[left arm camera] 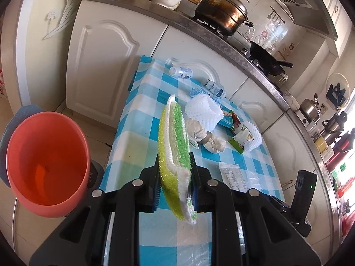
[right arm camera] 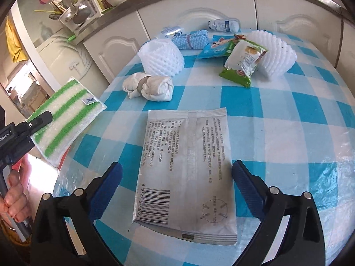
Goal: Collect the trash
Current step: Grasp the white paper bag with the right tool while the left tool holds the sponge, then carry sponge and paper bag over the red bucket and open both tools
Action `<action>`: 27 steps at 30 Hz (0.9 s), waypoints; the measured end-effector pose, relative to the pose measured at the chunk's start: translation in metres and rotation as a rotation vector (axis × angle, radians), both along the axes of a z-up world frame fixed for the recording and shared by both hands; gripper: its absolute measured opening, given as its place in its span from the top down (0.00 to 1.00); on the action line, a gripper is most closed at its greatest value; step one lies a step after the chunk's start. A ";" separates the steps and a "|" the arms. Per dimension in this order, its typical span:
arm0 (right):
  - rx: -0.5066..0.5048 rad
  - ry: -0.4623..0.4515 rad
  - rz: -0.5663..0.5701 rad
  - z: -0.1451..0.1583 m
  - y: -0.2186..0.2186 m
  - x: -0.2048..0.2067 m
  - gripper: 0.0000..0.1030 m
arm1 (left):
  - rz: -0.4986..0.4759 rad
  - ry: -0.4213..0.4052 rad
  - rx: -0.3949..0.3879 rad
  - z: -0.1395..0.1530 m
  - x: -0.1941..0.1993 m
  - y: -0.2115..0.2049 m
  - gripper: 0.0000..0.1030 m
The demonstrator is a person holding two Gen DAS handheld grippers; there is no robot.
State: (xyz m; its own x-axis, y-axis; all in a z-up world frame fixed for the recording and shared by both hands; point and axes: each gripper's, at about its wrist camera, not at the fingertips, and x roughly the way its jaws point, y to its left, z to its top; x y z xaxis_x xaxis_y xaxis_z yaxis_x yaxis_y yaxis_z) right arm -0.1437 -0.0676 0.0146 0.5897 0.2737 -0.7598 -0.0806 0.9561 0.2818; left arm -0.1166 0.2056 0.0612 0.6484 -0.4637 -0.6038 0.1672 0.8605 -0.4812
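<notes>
My left gripper (left arm camera: 174, 173) is shut on a green-and-white striped sponge pad (left arm camera: 175, 137), held upright above the table's left edge; the pad also shows in the right wrist view (right arm camera: 66, 119). An orange bin (left arm camera: 44, 161) stands on the floor to the left of the table. My right gripper (right arm camera: 177, 184) is open, its blue pads on either side of a flat grey wrapper (right arm camera: 186, 173) lying on the checked tablecloth (right arm camera: 288, 122). Farther back lie white foam nets (right arm camera: 160, 59), a rolled white cloth (right arm camera: 150, 87), snack packets (right arm camera: 241, 62) and small bottles (right arm camera: 224, 25).
White kitchen cabinets (left arm camera: 104, 66) and a steel counter with pots (left arm camera: 224, 13) run behind the table. A second foam net (right arm camera: 277, 53) and a blue rolled cloth (right arm camera: 193, 38) lie at the far side. A black device (left arm camera: 304, 190) sits at the table's right edge.
</notes>
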 end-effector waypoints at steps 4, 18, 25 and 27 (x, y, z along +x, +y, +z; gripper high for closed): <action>-0.134 0.008 0.017 -0.007 0.020 0.005 0.04 | -0.006 0.008 0.003 -0.004 0.001 -0.001 0.78; -0.231 -0.042 0.005 -0.008 0.023 0.002 0.26 | -0.004 0.044 0.010 -0.016 0.006 -0.003 0.78; -0.193 -0.104 0.017 0.015 0.028 -0.004 0.28 | 0.014 0.030 0.010 -0.015 0.002 0.006 0.78; -0.177 -0.127 0.034 0.026 0.034 -0.004 0.28 | 0.027 0.020 0.009 -0.012 0.000 0.013 0.78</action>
State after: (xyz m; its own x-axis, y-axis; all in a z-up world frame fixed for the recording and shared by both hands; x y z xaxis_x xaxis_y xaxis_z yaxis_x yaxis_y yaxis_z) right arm -0.1479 -0.0335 0.0401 0.6763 0.1640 -0.7182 -0.1379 0.9859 0.0953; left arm -0.1161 0.2181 0.0496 0.6481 -0.4410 -0.6209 0.1344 0.8687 -0.4767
